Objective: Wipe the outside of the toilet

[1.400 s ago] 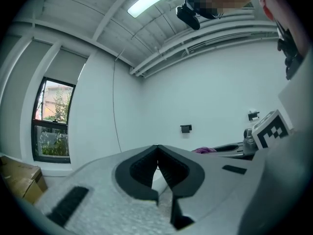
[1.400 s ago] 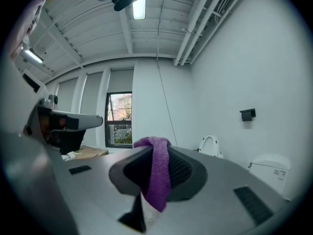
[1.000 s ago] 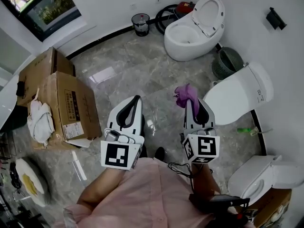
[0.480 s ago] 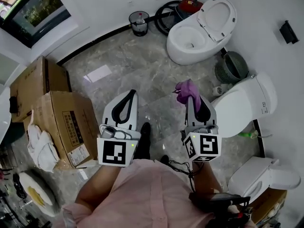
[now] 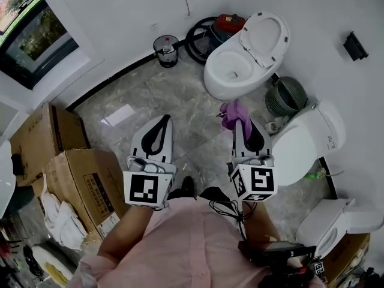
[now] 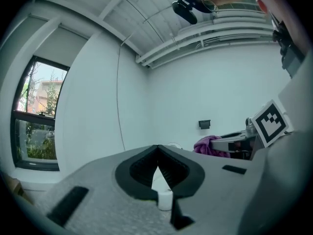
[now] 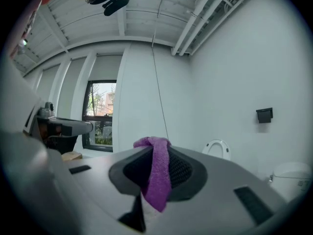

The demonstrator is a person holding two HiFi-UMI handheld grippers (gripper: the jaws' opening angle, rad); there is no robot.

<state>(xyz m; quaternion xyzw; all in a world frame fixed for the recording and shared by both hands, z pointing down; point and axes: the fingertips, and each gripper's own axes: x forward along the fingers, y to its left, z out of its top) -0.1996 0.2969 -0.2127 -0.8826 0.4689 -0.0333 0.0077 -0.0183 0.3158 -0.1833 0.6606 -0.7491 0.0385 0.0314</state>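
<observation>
Washroom, grey stone floor point(image 5: 150, 95) | toilet point(image 5: 231, 77) had drawn nearer, ahead of jaws | right gripper point(image 5: 239, 123) pinched purple cloth point(image 5: 230, 113) | left gripper point(image 5: 162, 122) closed, empty | wiping judged unstarted

- No wording could be read anywhere.
- The cardboard box point(image 5: 84, 179), down and left of the left gripper point(image 5: 165, 120), carried a printed panel, its characters too small to make out.
</observation>
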